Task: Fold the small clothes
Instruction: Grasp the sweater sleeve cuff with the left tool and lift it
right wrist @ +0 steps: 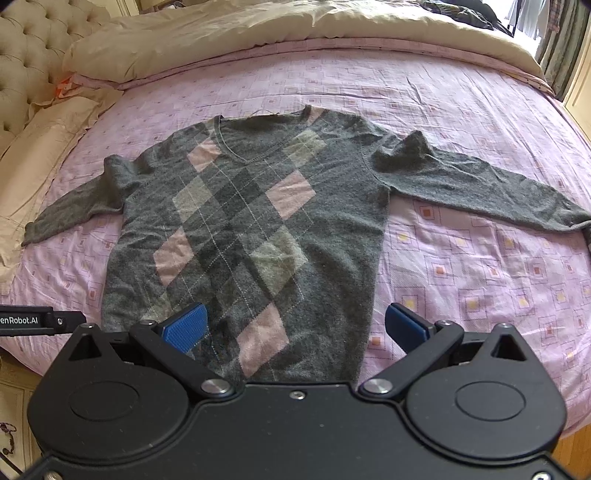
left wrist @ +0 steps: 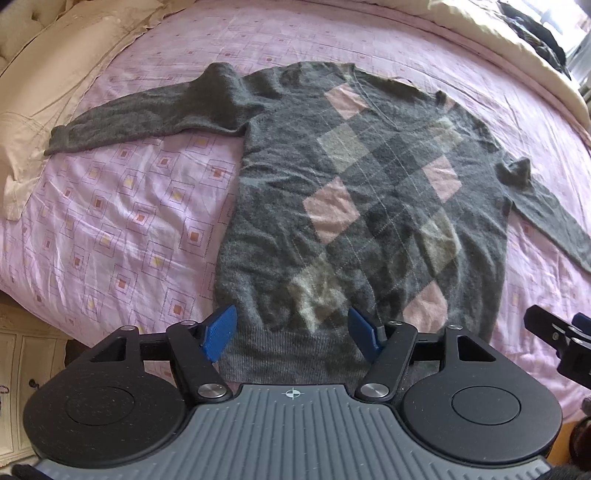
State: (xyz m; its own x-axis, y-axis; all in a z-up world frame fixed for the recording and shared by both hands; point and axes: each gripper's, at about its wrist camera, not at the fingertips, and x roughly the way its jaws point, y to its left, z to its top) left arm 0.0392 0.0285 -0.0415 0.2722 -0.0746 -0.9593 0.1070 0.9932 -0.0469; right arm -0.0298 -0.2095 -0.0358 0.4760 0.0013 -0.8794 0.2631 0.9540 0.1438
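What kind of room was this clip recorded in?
Most likely a bedroom. The grey argyle sweater lies spread flat on a bed with a pink patterned sheet, a cream duvet is pushed back at the far side, and a tufted headboard with pillows stands on the left.

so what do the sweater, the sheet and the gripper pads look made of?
Sweater: fuzzy knit, likely wool or a blend; matte nap, ribbed hem, argyle diamonds.
Sheet: thin woven cloth, probably cotton; fine creases, printed squares.
Pads: blue plastic or rubber with a fine grid texture; which one is unclear.
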